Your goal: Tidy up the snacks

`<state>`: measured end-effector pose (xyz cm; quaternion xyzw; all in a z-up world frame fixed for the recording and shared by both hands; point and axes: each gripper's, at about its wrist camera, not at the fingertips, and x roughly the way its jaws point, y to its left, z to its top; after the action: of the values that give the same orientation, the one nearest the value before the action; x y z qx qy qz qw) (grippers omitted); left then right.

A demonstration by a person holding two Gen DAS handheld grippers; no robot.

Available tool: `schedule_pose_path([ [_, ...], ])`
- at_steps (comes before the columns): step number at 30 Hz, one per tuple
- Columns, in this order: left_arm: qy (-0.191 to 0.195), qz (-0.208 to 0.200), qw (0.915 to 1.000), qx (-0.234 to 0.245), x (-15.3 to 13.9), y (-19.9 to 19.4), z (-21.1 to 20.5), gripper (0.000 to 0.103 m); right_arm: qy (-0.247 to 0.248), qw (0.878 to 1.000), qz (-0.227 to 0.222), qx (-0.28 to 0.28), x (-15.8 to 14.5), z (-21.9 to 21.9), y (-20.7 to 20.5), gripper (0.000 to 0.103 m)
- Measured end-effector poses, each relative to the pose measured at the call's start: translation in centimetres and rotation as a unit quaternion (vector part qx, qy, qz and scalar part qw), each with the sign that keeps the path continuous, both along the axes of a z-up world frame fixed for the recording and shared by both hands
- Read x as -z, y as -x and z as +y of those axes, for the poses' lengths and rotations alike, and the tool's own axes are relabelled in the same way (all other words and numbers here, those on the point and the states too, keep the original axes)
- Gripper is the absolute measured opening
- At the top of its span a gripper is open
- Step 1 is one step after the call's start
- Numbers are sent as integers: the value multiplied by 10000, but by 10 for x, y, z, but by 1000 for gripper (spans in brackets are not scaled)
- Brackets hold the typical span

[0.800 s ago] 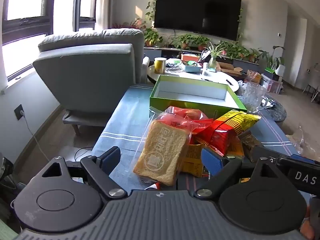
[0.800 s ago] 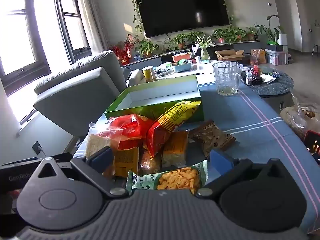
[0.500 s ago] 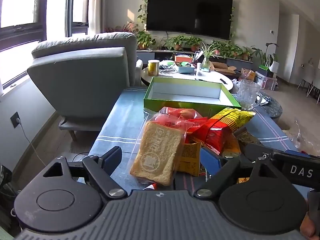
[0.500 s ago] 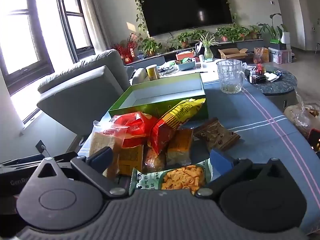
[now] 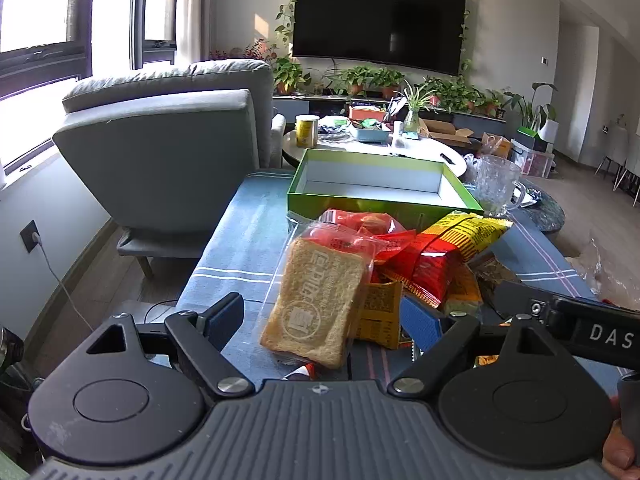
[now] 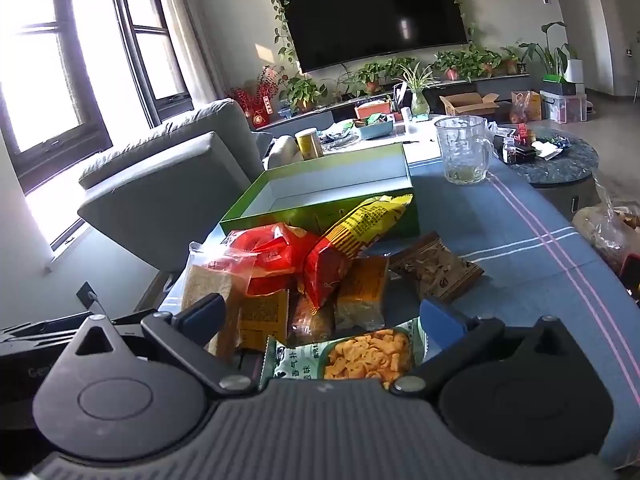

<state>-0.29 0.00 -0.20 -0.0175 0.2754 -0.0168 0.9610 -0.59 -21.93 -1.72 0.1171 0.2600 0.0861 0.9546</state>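
Your left tool (image 5: 324, 322) and right tool (image 6: 322, 314) gape wide over crinkly snack packets (image 6: 320, 272) (one clear-wrapped toast slice (image 5: 316, 300)) before the rectangular green box (image 5: 380, 192).

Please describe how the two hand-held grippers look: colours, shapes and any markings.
Each hand-held gripper, left and right, has a ribbed dark grey body, two round black discs, black linkage arms with silver screws and blue finger pads. White letters "DAS" mark the right one.
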Motion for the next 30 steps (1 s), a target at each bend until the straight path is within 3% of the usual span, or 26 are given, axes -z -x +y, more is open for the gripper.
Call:
schedule_pose_path([
  [30, 128, 61, 9997, -222, 2, -2, 10, 84, -102, 9999, 24, -17, 4, -5, 1, 101],
])
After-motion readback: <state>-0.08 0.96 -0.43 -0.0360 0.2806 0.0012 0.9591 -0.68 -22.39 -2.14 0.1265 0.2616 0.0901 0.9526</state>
